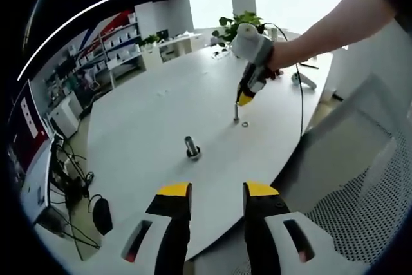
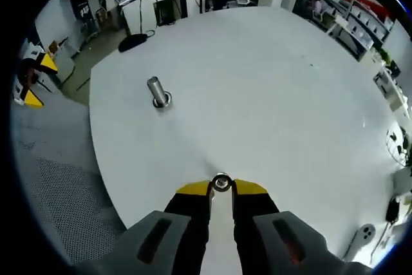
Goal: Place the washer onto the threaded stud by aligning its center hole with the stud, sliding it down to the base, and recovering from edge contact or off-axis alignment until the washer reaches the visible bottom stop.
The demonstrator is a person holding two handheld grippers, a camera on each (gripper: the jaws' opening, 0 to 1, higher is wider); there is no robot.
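Pinching a washer, right gripper fingers; left gripper fingers apart, empty, near stud.

On the desk, a large stud stands near the edge. A slimmer stud stands at its two o'clock, a washer lying just beside it.

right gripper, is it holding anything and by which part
The right gripper pinches a small metal ring, apparently the washer, by its outer edge at the yellow fingers. The left gripper holds nothing.
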